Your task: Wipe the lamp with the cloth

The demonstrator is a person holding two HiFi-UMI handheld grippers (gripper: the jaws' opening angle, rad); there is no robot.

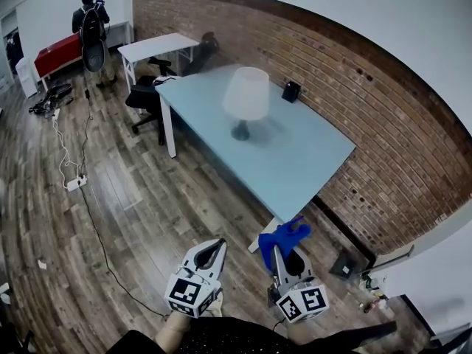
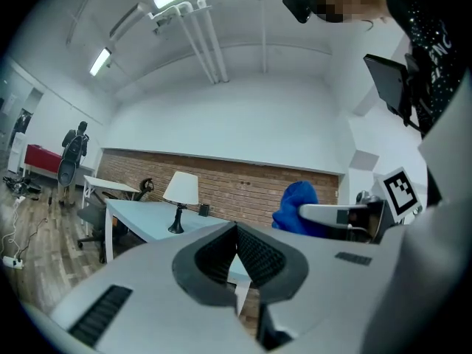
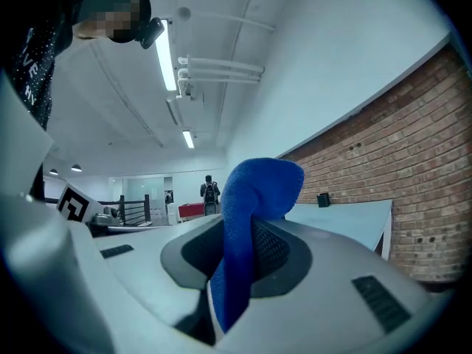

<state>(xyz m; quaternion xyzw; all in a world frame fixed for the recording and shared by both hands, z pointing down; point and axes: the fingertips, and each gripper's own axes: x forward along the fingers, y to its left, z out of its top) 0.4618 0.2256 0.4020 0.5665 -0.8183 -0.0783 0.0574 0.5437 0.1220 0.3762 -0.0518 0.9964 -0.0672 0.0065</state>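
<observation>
A table lamp [image 1: 245, 99] with a white shade and dark base stands on the pale blue table [image 1: 295, 168], well ahead of both grippers; it also shows small in the left gripper view as the lamp [image 2: 181, 194]. My right gripper [image 1: 274, 248] is shut on a blue cloth [image 1: 282, 236], which sticks up out of its jaws as the cloth [image 3: 247, 227]. My left gripper [image 1: 218, 245] is shut with nothing in it, held beside the right one over the wooden floor, short of the table's near corner.
A small black box [image 1: 291, 91] sits on the table by the brick wall [image 1: 354, 124]. A black office chair [image 1: 147, 94] and a white desk [image 1: 158, 48] stand beyond the table. Cables and a power strip [image 1: 75, 183] lie on the floor at left. A person [image 1: 90, 28] stands far back.
</observation>
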